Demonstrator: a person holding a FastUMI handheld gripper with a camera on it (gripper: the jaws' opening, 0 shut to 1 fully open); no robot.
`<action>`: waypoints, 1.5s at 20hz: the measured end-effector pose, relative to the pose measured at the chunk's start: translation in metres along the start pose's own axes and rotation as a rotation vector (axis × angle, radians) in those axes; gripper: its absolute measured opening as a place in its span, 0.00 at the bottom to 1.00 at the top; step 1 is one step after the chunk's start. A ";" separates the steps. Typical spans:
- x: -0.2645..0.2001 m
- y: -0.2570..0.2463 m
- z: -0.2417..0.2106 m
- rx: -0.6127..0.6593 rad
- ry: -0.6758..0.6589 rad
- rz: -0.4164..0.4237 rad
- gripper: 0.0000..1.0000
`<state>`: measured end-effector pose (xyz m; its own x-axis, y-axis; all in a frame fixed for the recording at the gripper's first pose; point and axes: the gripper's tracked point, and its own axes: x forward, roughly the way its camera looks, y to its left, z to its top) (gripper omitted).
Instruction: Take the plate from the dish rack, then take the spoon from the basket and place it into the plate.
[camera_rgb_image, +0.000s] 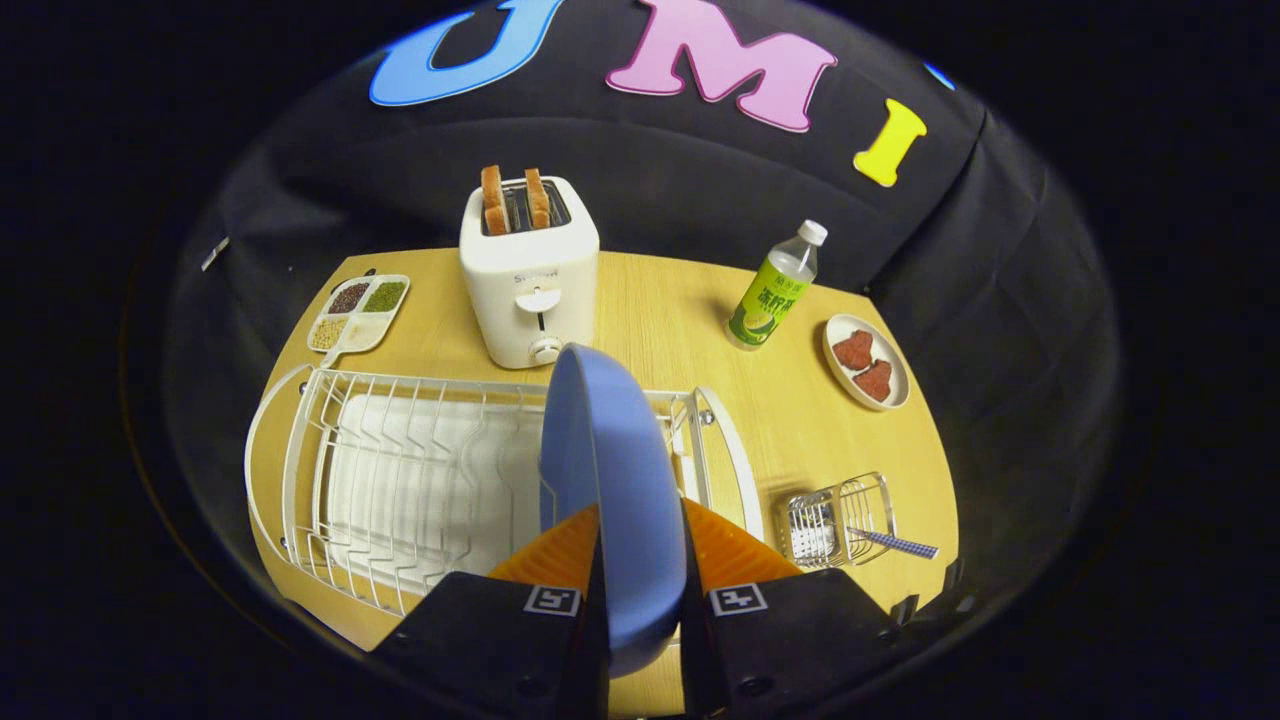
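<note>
Your gripper (640, 565) is clamped on the blue plate (612, 480): both fingers press on it, one on each face, and you hold it on edge, standing upright between them. Its top rim reaches up in front of the toaster (530, 270). Behind and below the plate sits the white dish rack (400, 470) on the wooden table (700, 330), its slots bare, with the plate lifted above its right end. To the right of your fingers, near the table's front edge, stands the small wire basket (838, 518); the spoon (893, 542) lies across it with its checked handle sticking out to the right. Beyond the rack, the toaster holds two slices of bread. Left of it lies a divided tray (358, 312) of grains. To the right stand a bottle (772, 290) and a small dish (866, 362) with two reddish pieces on it.
</note>
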<state>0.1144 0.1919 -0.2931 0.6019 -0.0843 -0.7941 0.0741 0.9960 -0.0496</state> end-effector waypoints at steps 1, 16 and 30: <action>-0.003 0.000 0.006 -0.011 -0.015 -0.001 0.31; -0.082 -0.047 0.035 0.277 -0.137 0.379 0.30; -0.099 -0.107 -0.165 0.426 0.107 0.678 0.30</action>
<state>-0.0839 0.0981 -0.3092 0.5466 0.5594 -0.6232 0.0301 0.7306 0.6822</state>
